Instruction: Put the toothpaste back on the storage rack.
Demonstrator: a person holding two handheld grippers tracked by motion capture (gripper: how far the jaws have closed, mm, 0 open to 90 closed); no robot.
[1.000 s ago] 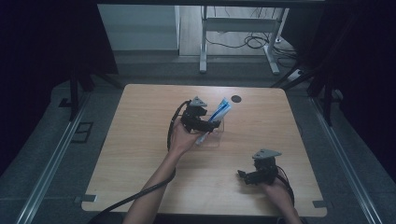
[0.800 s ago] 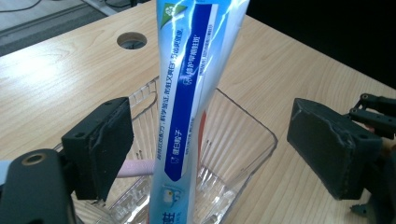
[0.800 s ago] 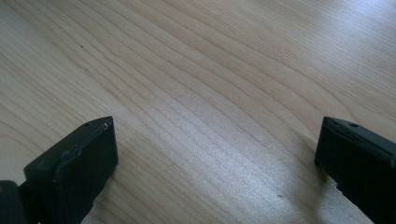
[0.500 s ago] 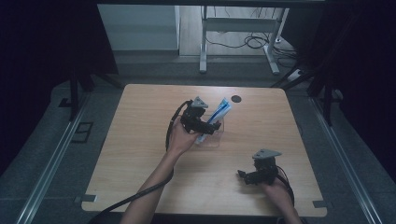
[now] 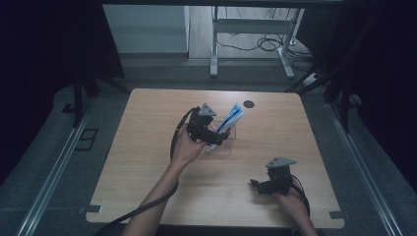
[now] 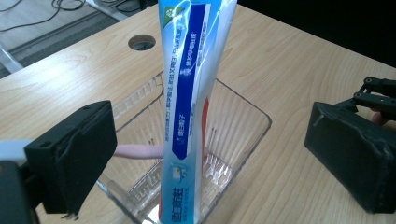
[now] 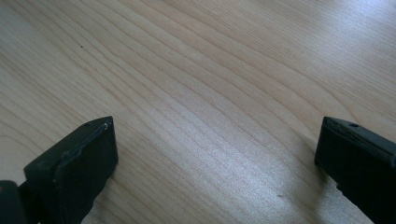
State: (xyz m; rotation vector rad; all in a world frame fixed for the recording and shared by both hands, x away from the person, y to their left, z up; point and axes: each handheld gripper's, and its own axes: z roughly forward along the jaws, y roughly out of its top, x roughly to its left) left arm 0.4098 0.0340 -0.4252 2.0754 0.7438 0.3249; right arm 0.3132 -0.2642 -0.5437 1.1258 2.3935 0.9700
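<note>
A pale wood counter (image 5: 147, 147) with a round hole (image 5: 249, 103) at its far edge stands in a dim room. Left gripper (image 6: 210, 163) fingers spread around a toothpaste tube (image 6: 191, 93) in a clear tray (image 6: 243, 135); right gripper (image 7: 215, 172) fingers spread.

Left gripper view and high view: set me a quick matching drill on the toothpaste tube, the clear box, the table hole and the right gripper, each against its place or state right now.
Things:
1. blue and white toothpaste tube
2. clear plastic box
3. round dark hole in the wooden table
4. right gripper

Places or states:
A. jaws open over bare wood, near the table's front edge
B. beyond the box, towards the far edge
C. stands tilted inside the box
D. sits on the table between the left gripper's open jaws

Pairs: 1-C, 2-D, 3-B, 4-A
</note>
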